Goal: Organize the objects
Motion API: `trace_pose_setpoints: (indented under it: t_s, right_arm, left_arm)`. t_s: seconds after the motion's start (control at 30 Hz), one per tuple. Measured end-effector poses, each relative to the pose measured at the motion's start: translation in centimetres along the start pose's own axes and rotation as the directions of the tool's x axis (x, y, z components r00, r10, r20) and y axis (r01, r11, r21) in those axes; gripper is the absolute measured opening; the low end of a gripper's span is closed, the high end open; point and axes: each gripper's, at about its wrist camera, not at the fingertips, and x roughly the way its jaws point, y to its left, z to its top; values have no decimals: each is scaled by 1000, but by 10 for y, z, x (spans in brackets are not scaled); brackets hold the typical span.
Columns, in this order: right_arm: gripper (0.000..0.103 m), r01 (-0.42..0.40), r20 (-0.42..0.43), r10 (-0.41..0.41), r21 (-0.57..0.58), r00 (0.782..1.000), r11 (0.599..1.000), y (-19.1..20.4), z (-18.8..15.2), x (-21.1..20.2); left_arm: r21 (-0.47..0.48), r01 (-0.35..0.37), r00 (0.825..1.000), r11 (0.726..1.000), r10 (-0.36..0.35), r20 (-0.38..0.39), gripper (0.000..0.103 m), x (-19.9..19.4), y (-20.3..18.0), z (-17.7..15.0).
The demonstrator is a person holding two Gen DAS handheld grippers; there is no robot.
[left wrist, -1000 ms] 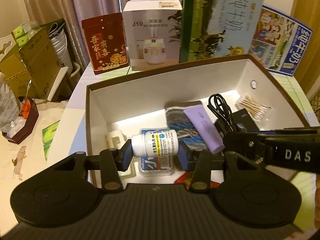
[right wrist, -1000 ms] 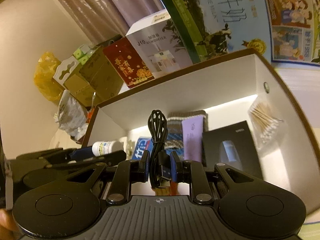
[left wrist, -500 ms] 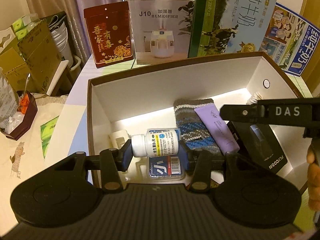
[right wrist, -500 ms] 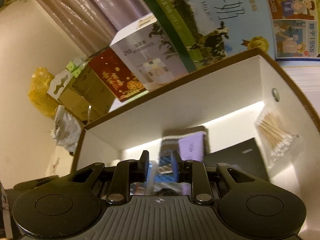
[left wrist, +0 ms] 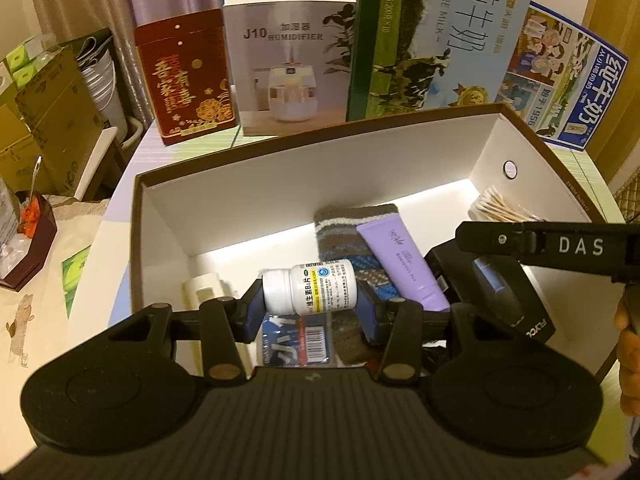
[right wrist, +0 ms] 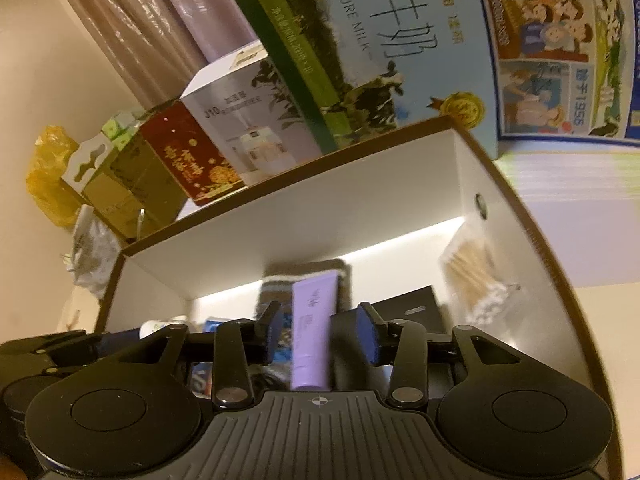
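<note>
White pill bottle (left wrist: 309, 288), yellow-banded label, sideways.

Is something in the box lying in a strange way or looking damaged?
Nothing looks damaged or spilled. The purple tube lies partly over the striped sock, and the left claw holds the white pill bottle sideways above the box.

1 box (left wrist: 240, 184), 1 pill btl (left wrist: 310, 288), 1 tube (left wrist: 402, 264), 1 sock (left wrist: 340, 224), 1 swab pack (left wrist: 500, 208), 2 milk cartons (left wrist: 440, 40).
</note>
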Motion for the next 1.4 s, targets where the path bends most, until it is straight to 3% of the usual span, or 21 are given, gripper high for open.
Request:
trace_pose_setpoints:
  t_s: [0.37, 0.43, 0.5, 0.77, 1.07, 1.4]
  right_arm:
    - [60, 33, 32, -33, 2, 999, 999, -9, 5, -8]
    - [66, 42, 39, -42, -9, 998, 999, -8, 6, -11]
    - [72, 50, 48, -49, -22, 998, 999, -7, 6, -14]
    - [100, 66, 67, -62, -47, 996, 997, -10, -4, -39]
    - [101, 97, 70, -88, -142, 994, 985, -5, -39, -79]
    - [101, 81, 70, -72, -133, 995, 988, -9, -80, -127]
  left_arm:
    - [12, 40, 999, 999, -40, 18, 42, 15, -9, 12]
    - [13, 55, 998, 998, -55, 21, 50, 16, -9, 14]
    - [15, 57, 998, 998, -57, 27, 66, 14, -9, 14]
    - [-35, 60, 998, 998, -59, 31, 83, -9, 1, 4]
    - [-95, 55, 998, 994, -54, 17, 92, -50, 5, -25]
    - [-103, 27, 998, 994, -22, 50, 100, -103, -22, -69]
